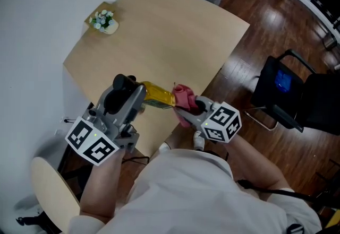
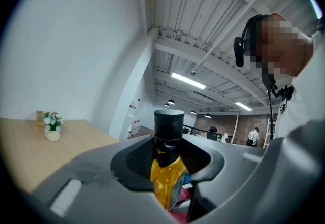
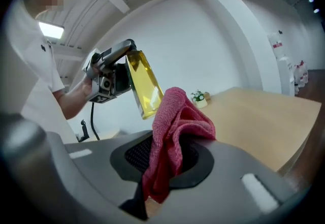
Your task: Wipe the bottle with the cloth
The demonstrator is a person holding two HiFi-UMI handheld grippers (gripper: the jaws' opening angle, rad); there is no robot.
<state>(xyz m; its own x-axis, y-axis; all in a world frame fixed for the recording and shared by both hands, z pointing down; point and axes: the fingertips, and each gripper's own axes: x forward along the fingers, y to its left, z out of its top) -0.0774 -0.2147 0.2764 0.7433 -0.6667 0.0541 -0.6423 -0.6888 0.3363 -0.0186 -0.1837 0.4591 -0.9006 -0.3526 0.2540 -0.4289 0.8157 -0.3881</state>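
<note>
My left gripper (image 1: 139, 95) is shut on a bottle of yellow liquid (image 1: 158, 95) with a black cap (image 2: 168, 121), held lying sideways above the table's near edge. In the left gripper view the bottle (image 2: 167, 177) sits between the jaws, cap pointing away. My right gripper (image 1: 183, 111) is shut on a pink cloth (image 1: 184, 96), which meets the bottle's base end in the head view. In the right gripper view the cloth (image 3: 172, 136) bunches between the jaws, with the bottle (image 3: 143, 83) and the left gripper (image 3: 109, 78) just beyond it.
A light wooden table (image 1: 159, 31) carries a small pot of flowers (image 1: 103, 20) at its far left corner. A black chair (image 1: 287, 95) stands on the dark wood floor at right. A pale round seat (image 1: 50, 185) is at lower left.
</note>
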